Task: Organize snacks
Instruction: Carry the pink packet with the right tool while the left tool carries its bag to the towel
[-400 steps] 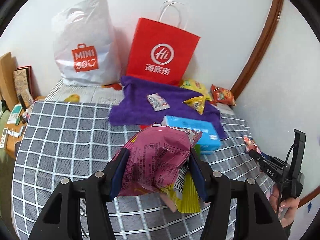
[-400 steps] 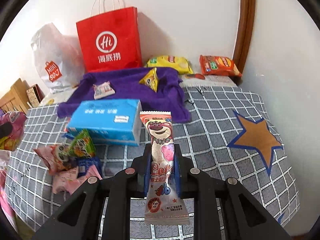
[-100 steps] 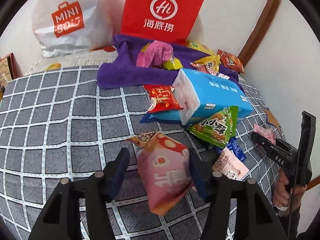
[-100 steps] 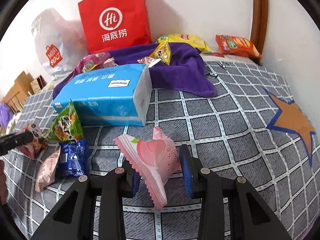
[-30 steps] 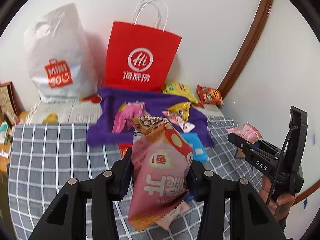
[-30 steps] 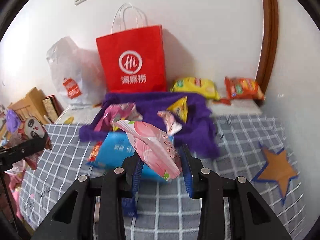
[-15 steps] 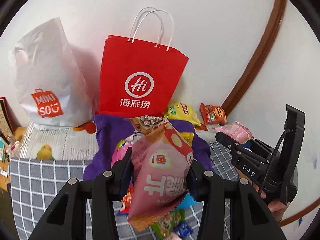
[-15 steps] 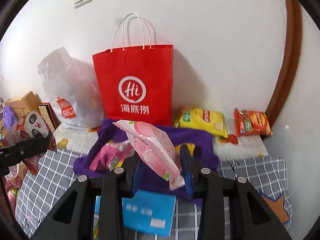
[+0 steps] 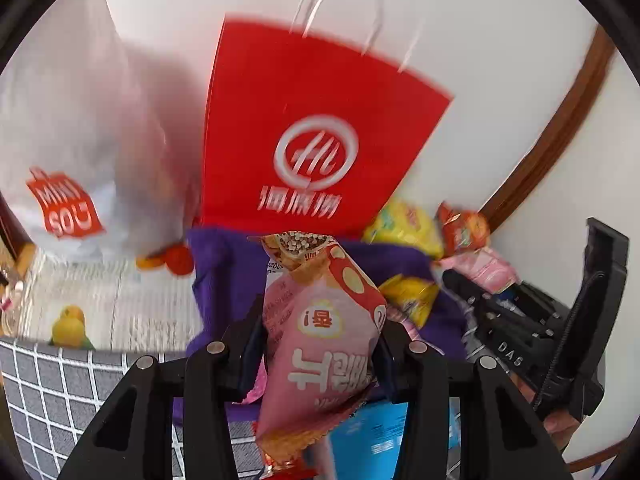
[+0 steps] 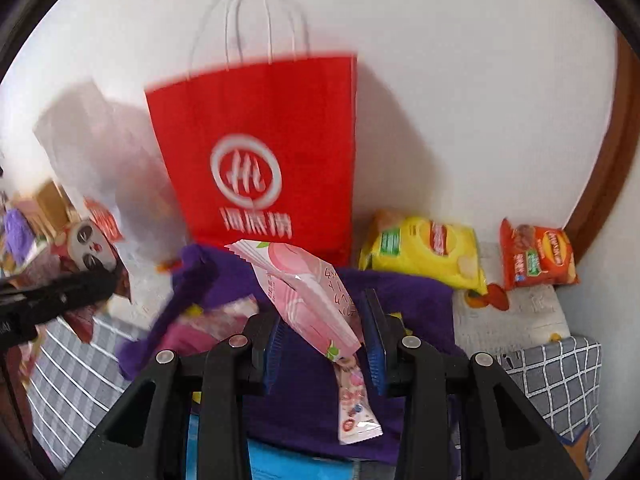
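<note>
My left gripper is shut on a pink snack bag with a red top and holds it up over the purple cloth. My right gripper is shut on a pink peach snack packet and holds it above the same cloth. On the cloth lie a pink packet, a magenta bag and a yellow triangular packet. The right gripper shows at the right of the left wrist view.
A red paper bag and a white plastic bag stand against the wall behind the cloth. A yellow chip bag and an orange chip bag lie at the back right. A blue tissue pack lies below.
Both grippers have moved forward with their snacks, closer to the red bag and over the purple cloth. The grey checked cover has dropped low in both views.
</note>
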